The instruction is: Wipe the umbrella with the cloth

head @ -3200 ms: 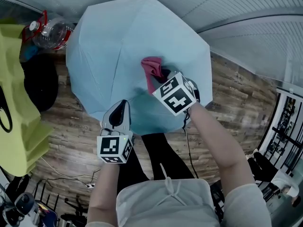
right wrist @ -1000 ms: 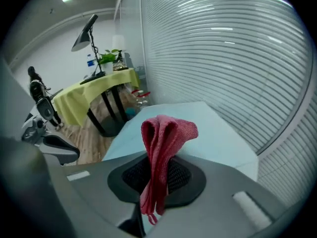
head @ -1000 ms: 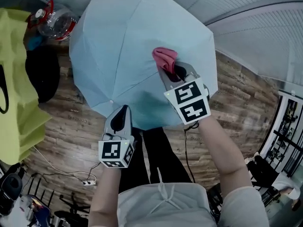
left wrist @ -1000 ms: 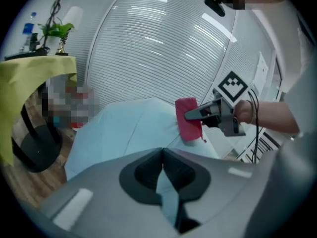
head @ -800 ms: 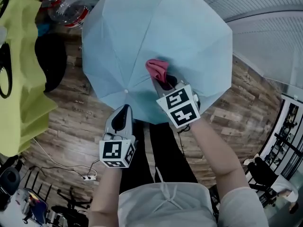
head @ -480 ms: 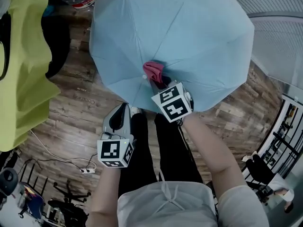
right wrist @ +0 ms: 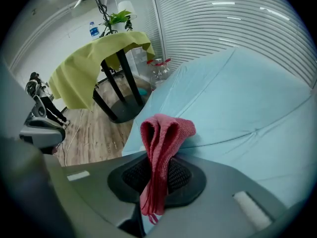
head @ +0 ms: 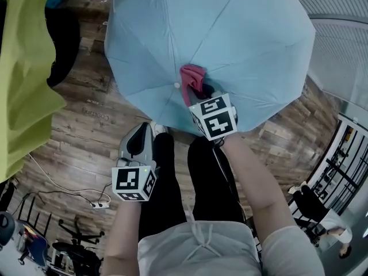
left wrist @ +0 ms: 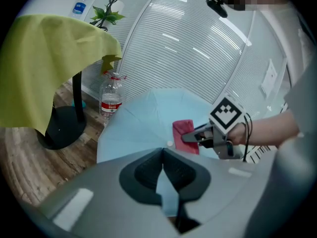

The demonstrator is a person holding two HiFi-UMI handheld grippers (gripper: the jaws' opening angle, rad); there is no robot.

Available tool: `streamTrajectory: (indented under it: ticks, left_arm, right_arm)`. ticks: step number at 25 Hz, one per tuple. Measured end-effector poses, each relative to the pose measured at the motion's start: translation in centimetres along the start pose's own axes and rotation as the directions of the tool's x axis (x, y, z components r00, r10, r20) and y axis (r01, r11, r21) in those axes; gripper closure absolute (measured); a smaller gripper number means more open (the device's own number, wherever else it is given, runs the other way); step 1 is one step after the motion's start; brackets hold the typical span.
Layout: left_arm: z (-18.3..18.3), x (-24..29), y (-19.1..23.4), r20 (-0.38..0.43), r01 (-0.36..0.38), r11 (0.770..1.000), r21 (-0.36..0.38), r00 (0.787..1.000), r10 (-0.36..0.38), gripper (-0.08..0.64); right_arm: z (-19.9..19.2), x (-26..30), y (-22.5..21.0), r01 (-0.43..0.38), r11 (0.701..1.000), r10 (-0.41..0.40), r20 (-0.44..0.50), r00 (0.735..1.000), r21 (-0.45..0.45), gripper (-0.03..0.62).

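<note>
Open pale-blue umbrella (head: 230,33) is standing canopy-up on the wooden floor (head: 86,125), directly in front of the person's black-trousered legs (head: 172,183), its canopy filling the upper half of the head view. The right tool (head: 196,94) is reaching over the near panels with its jaws clamping a folded pink cloth (head: 192,76), and the cloth is pressing on the canopy just beside the small white cap (head: 177,85) at the crown. In the right gripper view the cloth (right wrist: 166,133) is hanging doubled between the closed pads of the right tool (right wrist: 157,168), its folded end projecting beyond the tips and its loose edges trailing back toward the camera, while the umbrella (right wrist: 237,93) is spreading out beyond. The left tool (head: 144,134) is hovering lower, near the canopy's near rim; whether it is touching that rim cannot be told from above. The left gripper view is showing the left tool (left wrist: 162,150) with its jaws meeting at the tips, pointing toward the umbrella (left wrist: 138,128), the cloth (left wrist: 184,132) and the right tool (left wrist: 198,136). To the person's left, a tabletop under a yellow cover (head: 23,68) is standing on a black round base (head: 60,45), and a clear bottle (left wrist: 111,100) with a red label is standing on the floor beside that base, beyond the umbrella's far rim
</note>
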State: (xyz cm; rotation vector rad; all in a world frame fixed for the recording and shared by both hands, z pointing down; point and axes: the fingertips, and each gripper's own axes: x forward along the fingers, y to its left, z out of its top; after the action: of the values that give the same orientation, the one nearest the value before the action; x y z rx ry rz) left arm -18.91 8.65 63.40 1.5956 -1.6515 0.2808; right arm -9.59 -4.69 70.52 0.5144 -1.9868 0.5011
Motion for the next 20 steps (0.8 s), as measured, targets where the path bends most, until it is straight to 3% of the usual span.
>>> streamTrajectory:
  ticks: [7,13,20]
  left_arm:
    - [1.6,1.9,-6.5,0.007,0.039,0.998,0.057,0.999,-0.04,0.553]
    - [2.6,3.6,-10.6,0.047,0.005,1.0,-0.019,0.999,-0.004,0.552]
    - [2.8,6.1,-16.0,0.028,0.01,1.0,-0.005,1.0,-0.01,0.553]
  right_arm:
    - [-0.8,-2.2,-3.5,-0.01,1.0,0.011,0.01,1.0,-0.025,0.537]
    - [-1.6,-4.1,-7.1,-0.028,0.998,0.029,0.011,1.0,-0.065,0.535]
    - [-1.9,-7.3,-12.7,-0.027,0.996,0.029,0.025,0.999,-0.082,0.534]
